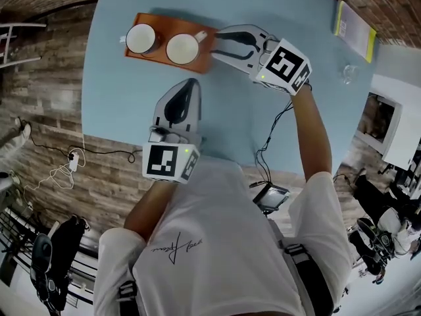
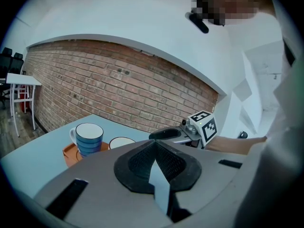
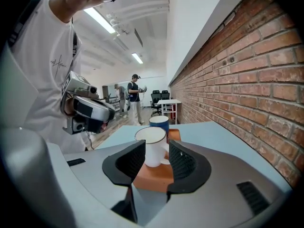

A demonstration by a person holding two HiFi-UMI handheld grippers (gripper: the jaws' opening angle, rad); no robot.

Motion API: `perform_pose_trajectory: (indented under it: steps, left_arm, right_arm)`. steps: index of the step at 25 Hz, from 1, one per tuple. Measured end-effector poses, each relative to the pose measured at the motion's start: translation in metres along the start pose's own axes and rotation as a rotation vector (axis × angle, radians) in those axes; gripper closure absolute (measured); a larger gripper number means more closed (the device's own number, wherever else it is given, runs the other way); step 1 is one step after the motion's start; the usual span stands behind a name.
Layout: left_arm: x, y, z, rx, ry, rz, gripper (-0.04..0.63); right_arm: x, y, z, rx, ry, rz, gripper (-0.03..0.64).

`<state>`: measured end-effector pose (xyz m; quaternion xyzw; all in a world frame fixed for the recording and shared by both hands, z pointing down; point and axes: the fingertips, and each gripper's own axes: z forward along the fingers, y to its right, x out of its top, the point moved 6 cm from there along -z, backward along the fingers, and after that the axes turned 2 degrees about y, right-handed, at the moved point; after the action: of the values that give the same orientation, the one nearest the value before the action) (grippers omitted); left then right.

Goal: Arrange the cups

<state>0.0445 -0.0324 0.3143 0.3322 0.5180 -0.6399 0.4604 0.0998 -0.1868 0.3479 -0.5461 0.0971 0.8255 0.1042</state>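
An orange tray (image 1: pixel 200 63) lies at the far side of the light blue table (image 1: pixel 118 104). Two cups stand on it: a blue-striped cup (image 1: pixel 141 38) on the left and a white cup (image 1: pixel 182 48) on the right, its handle turned toward my right gripper. The right gripper (image 1: pixel 217 45) is open just to the right of the white cup. In the right gripper view the white cup (image 3: pixel 152 146) stands just beyond the right gripper (image 3: pixel 156 160), and the pads do not touch it. My left gripper (image 1: pixel 187 87) is shut and empty, nearer to me than the tray. The left gripper (image 2: pixel 154 158) faces the blue-striped cup (image 2: pixel 89 139).
A yellow-edged booklet (image 1: pixel 355 28) and a small clear glass (image 1: pixel 348 73) sit at the table's far right. A black cable (image 1: pixel 270 143) hangs off the near edge. A brick wall (image 3: pixel 256 80) runs close behind the table. People stand (image 3: pixel 134 96) far off in the room.
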Motion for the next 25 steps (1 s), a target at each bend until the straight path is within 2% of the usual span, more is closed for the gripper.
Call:
perform_pose_trajectory:
  steps: [5,12,25]
  left_arm:
    - [-0.001,-0.002,0.003,0.009,-0.004,-0.006,0.587]
    - [-0.009,-0.005,0.009,0.011,-0.027,-0.016,0.587]
    - [-0.020,-0.013,0.017,0.036,-0.069,-0.017,0.587]
  right_arm:
    - [-0.012,0.009,0.005,0.033,-0.047,-0.005,0.465]
    - [-0.025,0.026,0.021,0.086,-0.081,-0.006,0.463]
    - [-0.027,0.031,0.049,0.271,-0.166,-0.117,0.445]
